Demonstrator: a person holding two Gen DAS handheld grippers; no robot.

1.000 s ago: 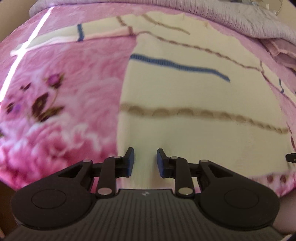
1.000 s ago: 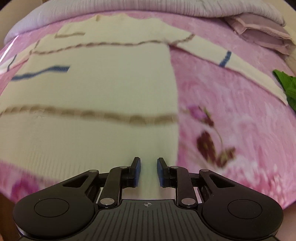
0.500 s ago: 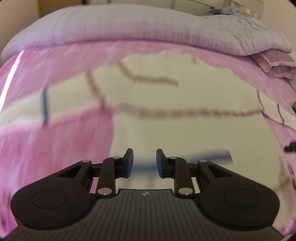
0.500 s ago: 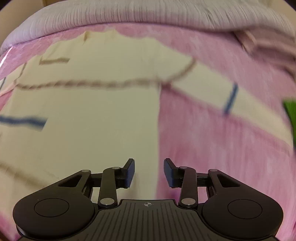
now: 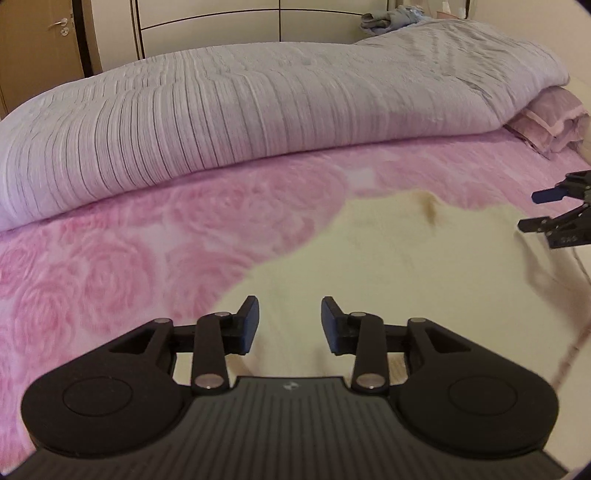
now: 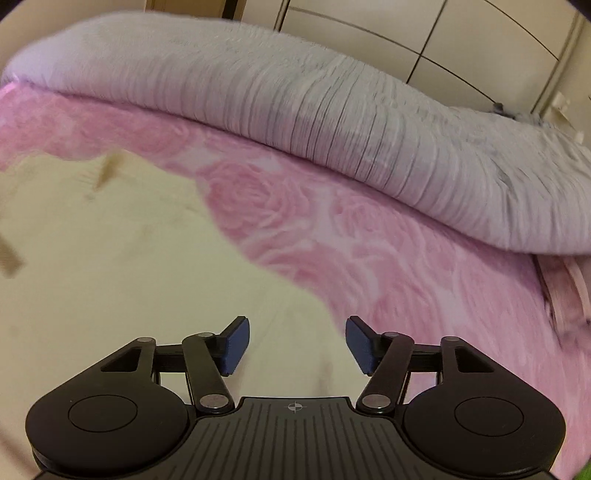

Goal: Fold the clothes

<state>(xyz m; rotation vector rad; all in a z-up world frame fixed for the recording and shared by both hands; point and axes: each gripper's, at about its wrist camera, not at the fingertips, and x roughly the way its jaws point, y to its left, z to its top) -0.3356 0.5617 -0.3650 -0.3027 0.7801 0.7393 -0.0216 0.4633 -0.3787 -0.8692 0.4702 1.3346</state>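
Sweater (image 5: 388,258) is lying flat on the pink rose-print blanket (image 5: 129,251), cream knit, and I've got both grippers up near its far end. On my left wrist cam the left gripper (image 5: 289,321) sits over the left edge of the cream fabric, jaws spread apart with nothing between them, just knit showing through the gap. Collar area with a brownish trim mark (image 5: 428,206) is up ahead and a bit right of it. At the far right edge of that view I can see my right gripper (image 5: 532,210) poking in, fingers apart too, hovering by the sweater's right side. On the right wrist cam the right gripper (image 6: 295,343) is opened even wider, also not holding anything, sitting right over the spot where the sweater's right edge meets the blanket. Can't tell whether either set of fingertips is actually touching the cloth. Beyond the sweater there's a big rolled-up striped lilac duvet (image 5: 258,110) running across the far side of the bed, with wardrobe doors (image 5: 240,22) behind it.
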